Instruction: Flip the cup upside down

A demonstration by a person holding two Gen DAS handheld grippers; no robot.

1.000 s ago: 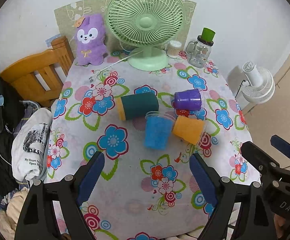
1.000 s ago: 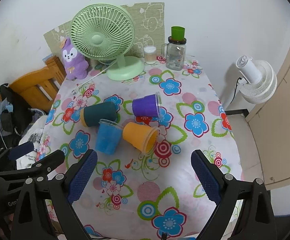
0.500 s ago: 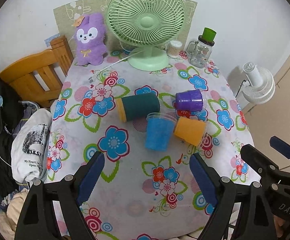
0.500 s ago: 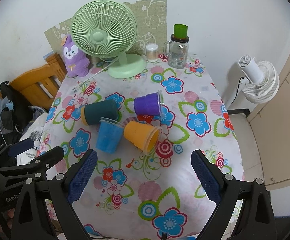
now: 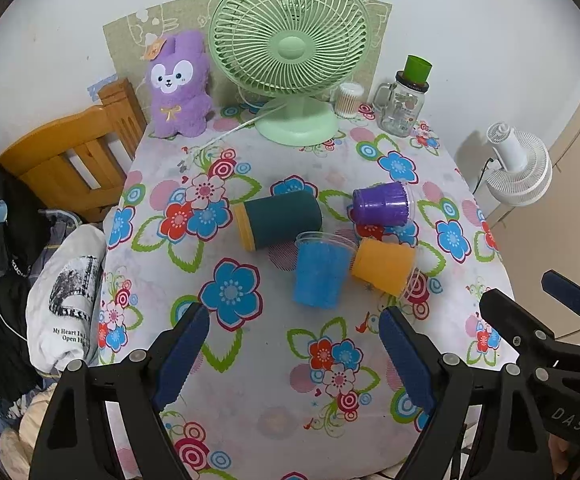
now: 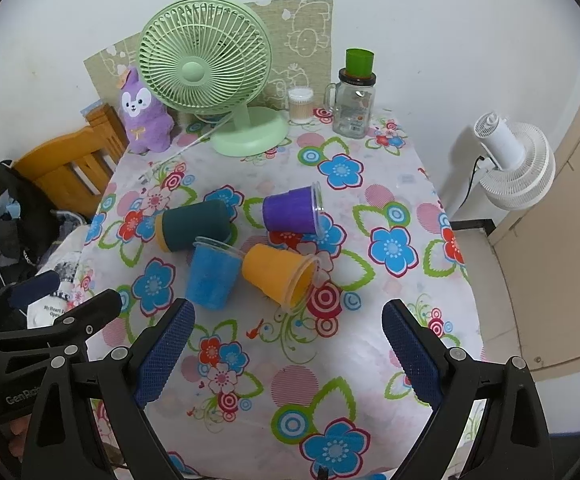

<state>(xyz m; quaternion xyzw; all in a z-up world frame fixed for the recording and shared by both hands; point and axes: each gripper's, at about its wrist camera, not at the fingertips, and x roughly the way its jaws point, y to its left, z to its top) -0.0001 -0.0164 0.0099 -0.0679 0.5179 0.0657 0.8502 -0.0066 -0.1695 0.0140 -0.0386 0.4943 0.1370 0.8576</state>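
Observation:
Several cups lie on their sides in the middle of the floral table: a blue cup (image 5: 319,270) (image 6: 212,274), an orange cup (image 5: 383,266) (image 6: 278,272), a purple cup (image 5: 381,204) (image 6: 291,210) and a dark teal cup (image 5: 278,220) (image 6: 196,224). My left gripper (image 5: 293,356) is open and empty, above the table's near part, short of the blue cup. My right gripper (image 6: 288,352) is open and empty, near the front edge, short of the orange cup. Each gripper also shows in the other's view, the right one (image 5: 545,312) and the left one (image 6: 62,296).
A green desk fan (image 5: 290,56) (image 6: 206,76), a purple plush (image 5: 178,84), a glass jar with a green cup on it (image 5: 405,100) (image 6: 353,96) and a swab box (image 6: 299,104) stand at the back. A wooden chair with clothes (image 5: 62,156) is left; a white fan (image 6: 513,160) right.
Both grippers have drifted slightly toward the table, so the cups sit a little closer in view. Nothing on the table has moved.

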